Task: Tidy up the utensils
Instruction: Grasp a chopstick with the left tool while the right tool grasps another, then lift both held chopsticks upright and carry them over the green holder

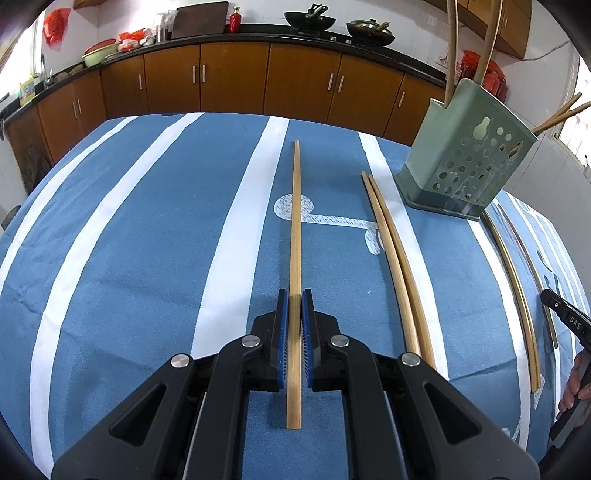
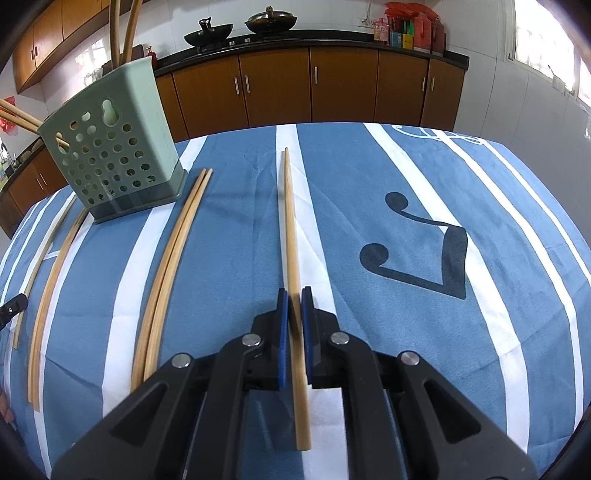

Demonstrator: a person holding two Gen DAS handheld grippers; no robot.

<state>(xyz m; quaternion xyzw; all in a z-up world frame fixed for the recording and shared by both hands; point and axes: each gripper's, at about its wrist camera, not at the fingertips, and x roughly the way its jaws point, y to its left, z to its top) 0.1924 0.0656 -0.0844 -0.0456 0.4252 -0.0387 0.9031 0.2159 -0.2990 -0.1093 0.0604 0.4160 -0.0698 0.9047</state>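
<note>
My left gripper (image 1: 294,296) is shut on a long wooden chopstick (image 1: 295,221) that runs straight ahead over the blue striped tablecloth (image 1: 147,240). My right gripper (image 2: 294,294) is likewise shut on another chopstick (image 2: 290,221), blue pads pressing both its sides. A green perforated utensil holder (image 1: 469,155) (image 2: 110,147) stands between the two grippers with several chopsticks sticking out of its top. A loose pair of chopsticks (image 1: 391,251) (image 2: 177,251) lies beside the holder. Two more chopsticks (image 1: 513,266) (image 2: 55,266) lie on its other side.
The black body of the right tool (image 1: 569,321) and a person's hand (image 1: 576,384) show at the left wrist view's right edge. Brown kitchen cabinets (image 1: 236,81) with woks (image 1: 310,18) on the counter lie beyond the table's far edge.
</note>
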